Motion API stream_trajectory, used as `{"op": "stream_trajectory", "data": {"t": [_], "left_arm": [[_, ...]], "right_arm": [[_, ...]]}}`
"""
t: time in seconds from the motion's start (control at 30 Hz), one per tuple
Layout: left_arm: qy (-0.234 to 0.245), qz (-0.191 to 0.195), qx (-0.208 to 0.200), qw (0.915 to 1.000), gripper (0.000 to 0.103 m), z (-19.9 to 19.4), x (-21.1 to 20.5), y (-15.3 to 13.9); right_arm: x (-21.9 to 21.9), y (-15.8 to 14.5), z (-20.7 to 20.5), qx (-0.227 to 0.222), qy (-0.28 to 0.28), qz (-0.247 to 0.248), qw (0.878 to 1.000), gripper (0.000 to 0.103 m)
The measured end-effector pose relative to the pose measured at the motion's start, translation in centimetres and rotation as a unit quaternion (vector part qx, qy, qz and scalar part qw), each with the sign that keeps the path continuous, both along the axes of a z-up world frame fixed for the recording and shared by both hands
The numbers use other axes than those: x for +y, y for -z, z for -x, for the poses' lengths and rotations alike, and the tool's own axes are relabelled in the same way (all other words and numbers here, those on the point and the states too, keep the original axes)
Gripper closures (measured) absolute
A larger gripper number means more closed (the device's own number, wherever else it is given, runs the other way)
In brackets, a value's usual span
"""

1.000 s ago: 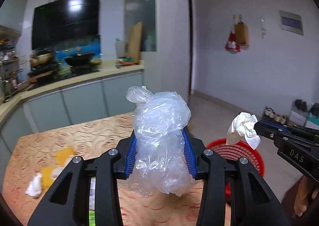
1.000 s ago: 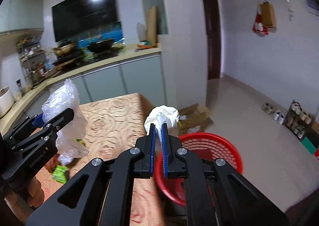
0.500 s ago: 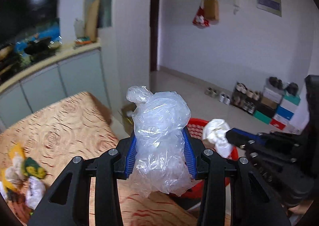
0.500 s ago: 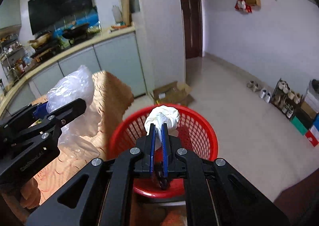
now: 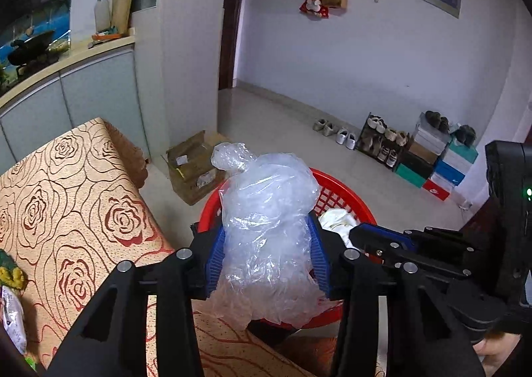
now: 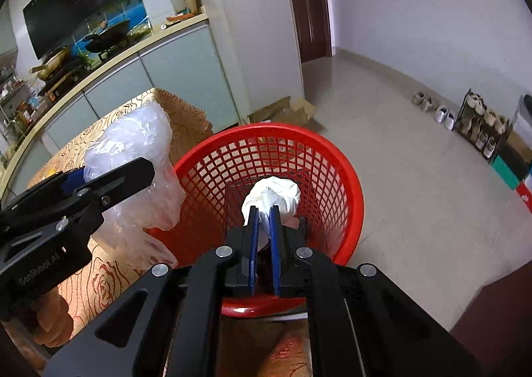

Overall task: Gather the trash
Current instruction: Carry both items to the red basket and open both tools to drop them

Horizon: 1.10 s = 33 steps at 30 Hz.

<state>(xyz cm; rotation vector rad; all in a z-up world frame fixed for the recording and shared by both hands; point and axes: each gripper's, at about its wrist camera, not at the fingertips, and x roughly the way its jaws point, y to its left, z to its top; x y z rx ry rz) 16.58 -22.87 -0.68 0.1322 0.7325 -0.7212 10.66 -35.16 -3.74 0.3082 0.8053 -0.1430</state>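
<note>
Two claws hang over the red basket (image 6: pixel 345 184) so trash falls in. The right gripper (image 6: pixel 262 220) pinches a white tissue wad (image 6: pixel 271 195). The left gripper (image 5: pixel 267 260) is opening, with the clear plastic bag (image 5: pixel 266 210) between its pads.

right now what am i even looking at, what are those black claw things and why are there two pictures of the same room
No robot here: a person holds a two-finger grabber in each hand, and each grabber carries a wide-angle camera looking out along its fingers. So you get one picture per hand.

The left gripper has a crumpled clear plastic bag between its blue pads, and its jaws are opening. The right gripper is shut on a wad of white tissue.

Both hang over a red mesh basket on the floor beside a table with a rose-patterned cloth. More scraps lie at the table's left edge, too cut off to identify. Each gripper also shows at the edge of the other's picture.
</note>
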Motion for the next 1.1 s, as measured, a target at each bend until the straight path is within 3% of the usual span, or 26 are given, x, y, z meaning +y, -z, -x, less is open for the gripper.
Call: {"op": "stream_trajectory", "data": {"t": [0.3,0.4,0.73,1.1], "left_arm": [[-0.006,0.006,-0.006,0.9999,0.037,0.0,0.9,-0.5],[-0.014,0.010,-0.012,0.9998,0.035,0.2,1.6,-1.0],[-0.072,0.017,-0.053,0.9959,0.034,1.0,6.1,-3.3],[-0.149,0.020,-0.110,0.9825,0.030,3.2,12.2,-6.4]], "right_arm": [[0.3,-0.7,0.7,-0.009,0.002,-0.008,1.000,0.090],[0.3,-1.3,1.1,-0.017,0.004,-0.006,1.000,0.083],[2.2,-4.5,2.3,-0.062,0.000,0.021,0.998,0.077],[5.8,-7.5,2.6,-0.107,-0.029,0.033,0.993,0.074]]}}
